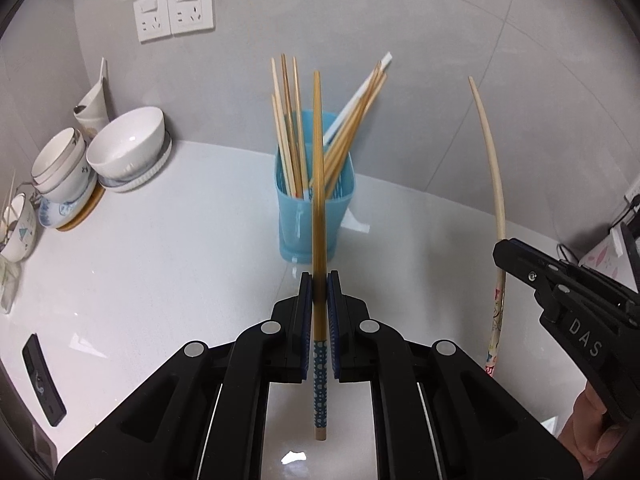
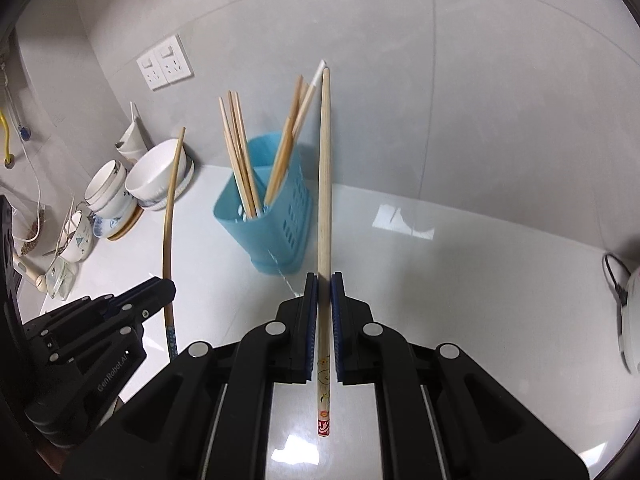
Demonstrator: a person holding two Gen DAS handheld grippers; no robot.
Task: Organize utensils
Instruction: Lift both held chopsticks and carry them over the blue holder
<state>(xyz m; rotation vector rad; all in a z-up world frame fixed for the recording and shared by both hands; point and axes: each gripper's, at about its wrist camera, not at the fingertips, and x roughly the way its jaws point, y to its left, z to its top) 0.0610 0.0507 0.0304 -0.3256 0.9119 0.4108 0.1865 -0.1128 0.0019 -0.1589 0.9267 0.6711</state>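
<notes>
A light blue utensil holder (image 1: 312,216) stands on the white counter near the wall, with several wooden chopsticks (image 1: 286,128) leaning in it; it also shows in the right wrist view (image 2: 272,232). My left gripper (image 1: 319,280) is shut on a brown chopstick with a blue dotted end (image 1: 318,184), held upright in front of the holder. My right gripper (image 2: 325,280) is shut on a pale chopstick with a cartoon-printed end (image 2: 325,184), upright and to the right of the holder. Each gripper shows in the other's view: the right gripper (image 1: 504,256), the left gripper (image 2: 166,288).
Stacked white bowls and cups (image 1: 120,152) sit at the back left of the counter. Wall sockets (image 1: 172,10) are above them. A dark flat device (image 1: 42,380) lies near the left edge. A white appliance with a cable (image 2: 630,320) is at the far right.
</notes>
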